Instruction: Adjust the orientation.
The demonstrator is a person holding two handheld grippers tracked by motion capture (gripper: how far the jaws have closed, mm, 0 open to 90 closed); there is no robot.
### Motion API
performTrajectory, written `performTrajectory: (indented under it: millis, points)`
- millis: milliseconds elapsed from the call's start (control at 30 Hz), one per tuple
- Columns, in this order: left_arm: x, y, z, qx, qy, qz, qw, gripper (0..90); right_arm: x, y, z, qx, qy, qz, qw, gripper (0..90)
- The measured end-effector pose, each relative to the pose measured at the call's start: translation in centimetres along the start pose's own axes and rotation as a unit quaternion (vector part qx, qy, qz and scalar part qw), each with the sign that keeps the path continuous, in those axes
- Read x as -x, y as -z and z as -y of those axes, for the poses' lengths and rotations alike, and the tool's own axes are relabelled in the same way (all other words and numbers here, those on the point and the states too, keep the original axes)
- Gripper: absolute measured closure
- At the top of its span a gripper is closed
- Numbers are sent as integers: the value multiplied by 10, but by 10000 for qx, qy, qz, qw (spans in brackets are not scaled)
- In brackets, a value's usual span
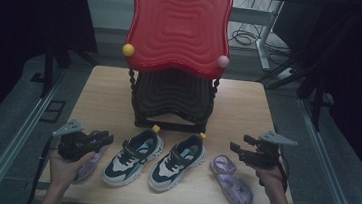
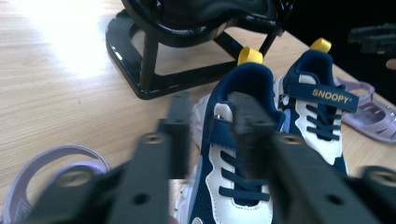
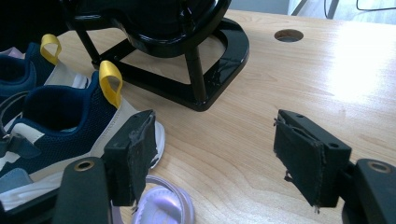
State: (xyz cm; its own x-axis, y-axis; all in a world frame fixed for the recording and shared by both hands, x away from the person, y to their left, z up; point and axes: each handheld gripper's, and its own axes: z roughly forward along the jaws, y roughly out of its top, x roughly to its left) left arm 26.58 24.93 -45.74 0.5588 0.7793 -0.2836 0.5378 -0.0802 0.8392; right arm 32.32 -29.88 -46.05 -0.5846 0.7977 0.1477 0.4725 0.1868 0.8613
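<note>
On the left part of the wooden tabletop (image 1: 248, 108) the left hand-held gripper (image 1: 102, 138) hovers over a purple sandal (image 1: 90, 162), beside the left blue-and-white sneaker (image 1: 133, 156). In the left gripper view its jaws stand partly apart, blurred, with nothing pressed between the pads; this sneaker lies just behind them. To the right lies the second sneaker (image 1: 178, 161), close beside the first, both with yellow heel loops toward the black stand (image 1: 171, 106) of a red wavy chair (image 1: 179, 24). Further right, a second purple sandal (image 1: 232, 179) lies on the wood. Above its near end the right hand-held gripper (image 1: 239, 147) is held with jaws wide apart and empty.
</note>
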Motion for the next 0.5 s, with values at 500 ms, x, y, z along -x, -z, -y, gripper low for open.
performTrajectory:
  millis: [500]
  points:
    - [5,19,18,-517,-301,-183,9980,900,3,6,12,-169,-174,212,9995,287]
